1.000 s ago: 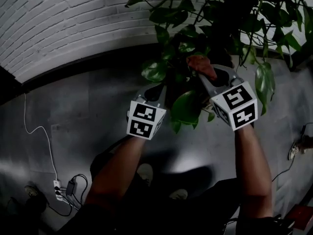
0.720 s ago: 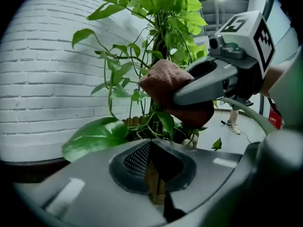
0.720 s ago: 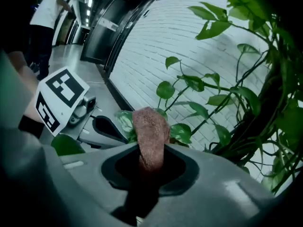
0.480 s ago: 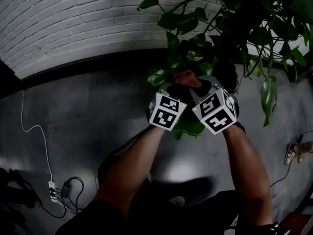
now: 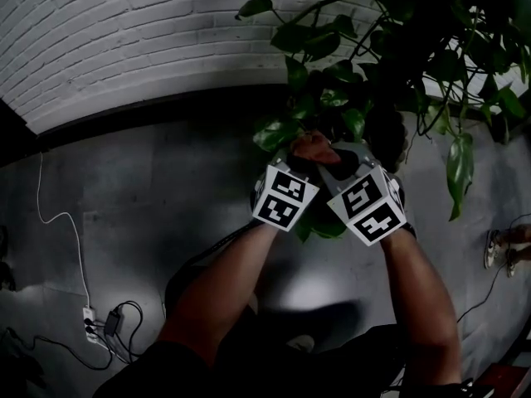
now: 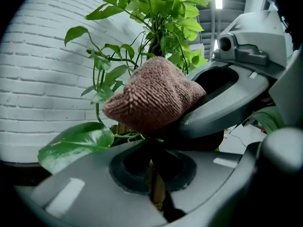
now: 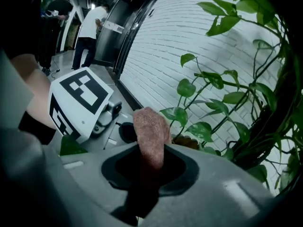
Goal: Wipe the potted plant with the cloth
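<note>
The right tool (image 7: 149,168) pinches the brown cloth (image 7: 150,126), which stands up out of its jaws. Just beside it, the left tool (image 6: 154,171) is pressed together on a pale stem (image 6: 156,193). The potted plant (image 5: 390,48) rises ahead and rightward, nearer the right hand. No writing is readable.

text: none readable | brands, numbers, signs: none readable | marker cube (image 5: 284,199): square pattern only

Cloth (image 5: 314,148) before plant (image 5: 398,48), wall (image 5: 124,40) behind
</note>
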`<state>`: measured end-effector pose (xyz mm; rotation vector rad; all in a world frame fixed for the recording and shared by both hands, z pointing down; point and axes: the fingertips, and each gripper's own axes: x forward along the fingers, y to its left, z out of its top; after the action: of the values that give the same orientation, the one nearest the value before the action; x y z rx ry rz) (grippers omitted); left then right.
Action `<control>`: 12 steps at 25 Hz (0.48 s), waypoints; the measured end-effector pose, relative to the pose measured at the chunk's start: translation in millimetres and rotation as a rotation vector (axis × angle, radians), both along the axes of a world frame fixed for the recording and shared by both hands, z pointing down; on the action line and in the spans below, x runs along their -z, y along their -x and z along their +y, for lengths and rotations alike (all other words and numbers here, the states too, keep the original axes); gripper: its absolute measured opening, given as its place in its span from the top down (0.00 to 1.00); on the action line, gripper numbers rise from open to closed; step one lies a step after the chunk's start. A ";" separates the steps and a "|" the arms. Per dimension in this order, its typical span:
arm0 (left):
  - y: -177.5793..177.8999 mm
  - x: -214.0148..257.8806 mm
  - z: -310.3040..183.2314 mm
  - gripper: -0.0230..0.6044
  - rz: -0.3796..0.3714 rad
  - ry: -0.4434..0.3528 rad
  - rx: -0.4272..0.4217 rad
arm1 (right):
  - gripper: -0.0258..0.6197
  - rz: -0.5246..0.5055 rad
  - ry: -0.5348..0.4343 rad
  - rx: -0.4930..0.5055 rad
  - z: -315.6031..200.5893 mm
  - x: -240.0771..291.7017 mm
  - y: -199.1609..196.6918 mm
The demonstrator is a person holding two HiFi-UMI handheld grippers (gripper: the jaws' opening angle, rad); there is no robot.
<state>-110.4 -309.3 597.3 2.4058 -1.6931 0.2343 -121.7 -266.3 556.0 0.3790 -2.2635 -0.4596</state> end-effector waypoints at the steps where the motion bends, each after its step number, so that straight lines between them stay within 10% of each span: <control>1: 0.5 0.3 0.6 0.95 -0.003 -0.002 -0.002 | 0.86 -0.002 0.005 0.003 2.3 -1.0 -0.5; 12: 10.9 4.9 2.5 0.95 0.032 -0.014 0.012 | 0.86 -0.030 0.052 0.036 23.8 6.7 -8.3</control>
<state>-121.3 -306.8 592.3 2.3951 -1.7011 0.1814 -113.4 -242.5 549.3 0.3214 -2.3100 -0.4151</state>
